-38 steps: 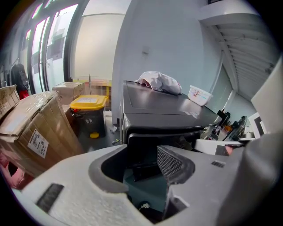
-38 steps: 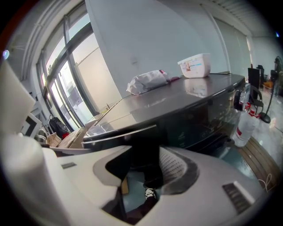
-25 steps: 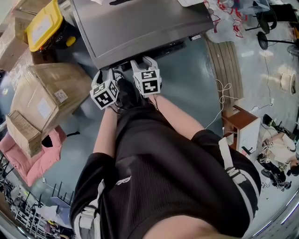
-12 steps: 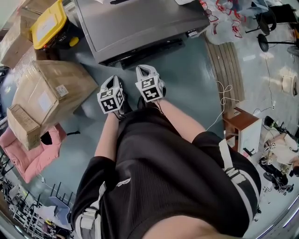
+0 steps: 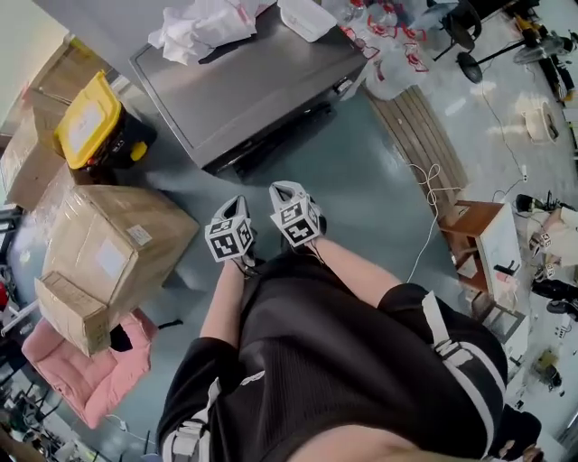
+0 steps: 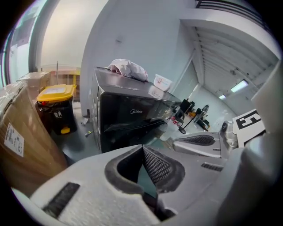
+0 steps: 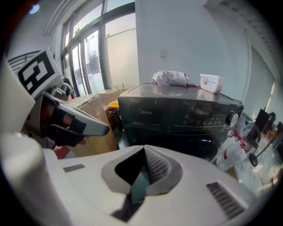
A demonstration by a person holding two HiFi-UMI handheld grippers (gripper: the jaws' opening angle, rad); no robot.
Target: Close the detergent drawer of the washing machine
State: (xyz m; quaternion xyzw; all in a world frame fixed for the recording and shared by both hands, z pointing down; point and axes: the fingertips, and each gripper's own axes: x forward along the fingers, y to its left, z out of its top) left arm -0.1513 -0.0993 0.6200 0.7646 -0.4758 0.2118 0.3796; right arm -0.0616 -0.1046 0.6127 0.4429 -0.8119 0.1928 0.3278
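Since a second ago the left claw and right claw have drawn back from the front of the washing machine, and their jaws, then apart, now stand together on nothing; the detergent drawer sits at the left of the dark front by the brand mark and looks flush with it; both claws hang side by side over the floor, apart from the machine; a white cloth bundle and a white tub lie on its top; a yellow-lidded bin and a cardboard box stand to its left.
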